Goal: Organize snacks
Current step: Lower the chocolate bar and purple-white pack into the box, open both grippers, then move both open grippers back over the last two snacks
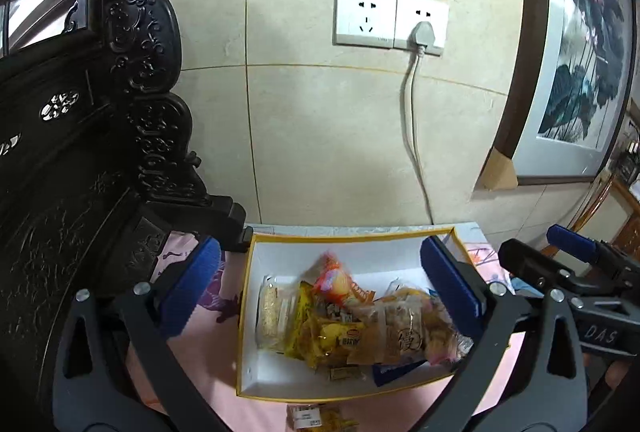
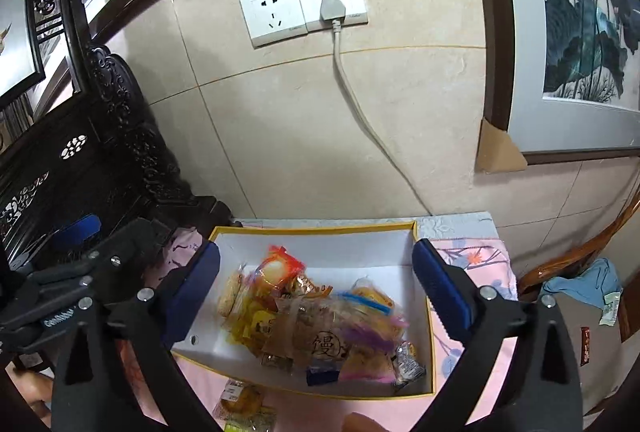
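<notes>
Below both grippers, a yellow-rimmed white box (image 1: 245, 312) is seen on the pink floral cloth (image 1: 208, 364), with the wrapped snacks (image 1: 360, 324) heaped inside it. The left gripper (image 1: 320, 296) and the right gripper (image 2: 316, 292) are both held above the box with jaws spread wide and nothing between them. One stray yellow packet (image 2: 244, 406) is left outside on the cloth, just beside the near rim, its long axis roughly along that rim. It is judged about equally near to either gripper.
</notes>
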Demonstrator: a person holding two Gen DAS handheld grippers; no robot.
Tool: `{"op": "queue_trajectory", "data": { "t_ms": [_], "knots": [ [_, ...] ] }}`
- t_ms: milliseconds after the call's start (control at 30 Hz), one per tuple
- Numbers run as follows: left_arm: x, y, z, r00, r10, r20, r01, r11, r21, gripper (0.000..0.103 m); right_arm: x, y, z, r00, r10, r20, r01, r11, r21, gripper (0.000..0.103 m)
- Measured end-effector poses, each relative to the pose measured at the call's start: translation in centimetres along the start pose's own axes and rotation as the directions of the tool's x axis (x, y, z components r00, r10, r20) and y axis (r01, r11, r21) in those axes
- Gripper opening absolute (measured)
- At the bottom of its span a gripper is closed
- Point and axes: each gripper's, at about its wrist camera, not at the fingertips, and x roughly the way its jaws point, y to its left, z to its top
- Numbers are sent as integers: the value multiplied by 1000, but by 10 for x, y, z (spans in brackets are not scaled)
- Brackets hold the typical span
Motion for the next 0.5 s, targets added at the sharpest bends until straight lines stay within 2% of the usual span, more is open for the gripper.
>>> {"op": "queue_trajectory", "data": {
  "t_ms": [300,500],
  "knots": [
    [-14,-3,-5,1000,-6,1,6,1000,-3,101,-13,5,-7,1000,17,-16,-17,1000,-11,97],
    [-27,27,-34,1000,8,-27,-10,996,-86,101,-18,7,-33,995,66,-71,-69,997,-42,97]
  ]
}}
